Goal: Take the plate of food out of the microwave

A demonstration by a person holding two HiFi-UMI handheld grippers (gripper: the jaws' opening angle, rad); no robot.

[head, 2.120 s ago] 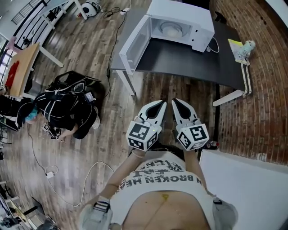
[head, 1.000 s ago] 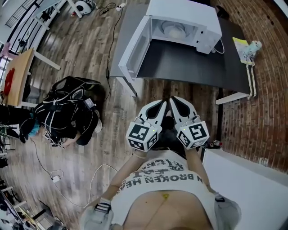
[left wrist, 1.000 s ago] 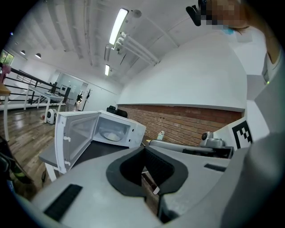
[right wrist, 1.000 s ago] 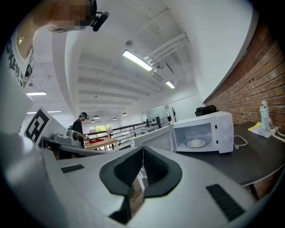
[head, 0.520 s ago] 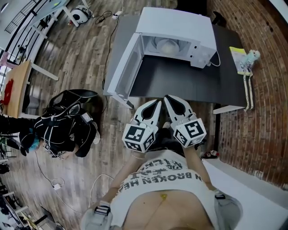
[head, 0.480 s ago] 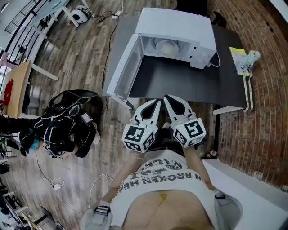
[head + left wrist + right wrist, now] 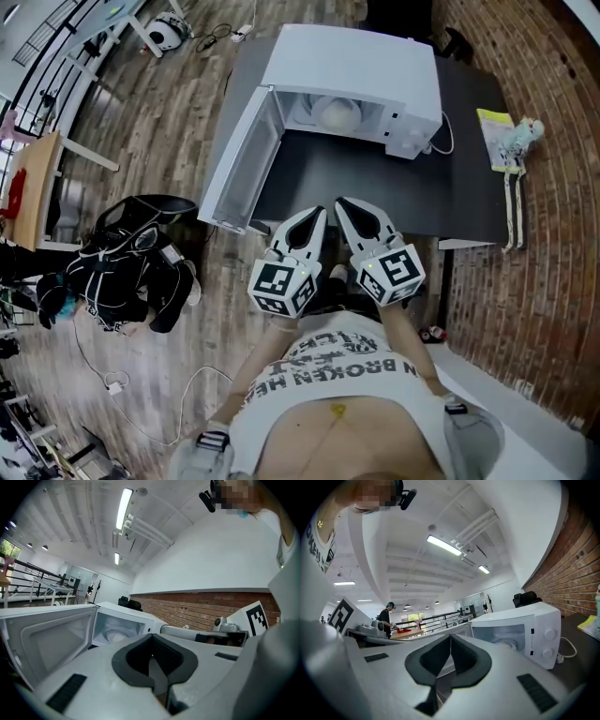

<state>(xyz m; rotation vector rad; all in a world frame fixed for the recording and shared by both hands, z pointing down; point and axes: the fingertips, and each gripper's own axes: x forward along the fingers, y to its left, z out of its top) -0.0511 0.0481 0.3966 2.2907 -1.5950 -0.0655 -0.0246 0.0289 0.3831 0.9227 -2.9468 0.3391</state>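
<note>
The white microwave (image 7: 361, 70) stands on a dark table (image 7: 375, 183), its door (image 7: 239, 155) swung open to the left. Inside, on the turntable, sits the plate of food (image 7: 336, 112), a pale mound. My left gripper (image 7: 317, 216) and right gripper (image 7: 341, 206) are held side by side over the table's near edge, well short of the oven, both shut and empty. In the left gripper view the shut left gripper (image 7: 151, 640) points at the open cavity and plate (image 7: 114, 634). In the right gripper view the shut right gripper (image 7: 450, 637) has the microwave (image 7: 534, 623) ahead to the right.
A small toy and a yellow paper (image 7: 506, 136) lie at the table's right end by the brick wall. A black bag (image 7: 127, 272) and cables (image 7: 141, 394) lie on the wooden floor at left. A person (image 7: 387, 616) stands far off.
I have stepped toward the table: the microwave has come closer and lower in the head view, and the grippers now reach the table's near edge. Both stay shut.
</note>
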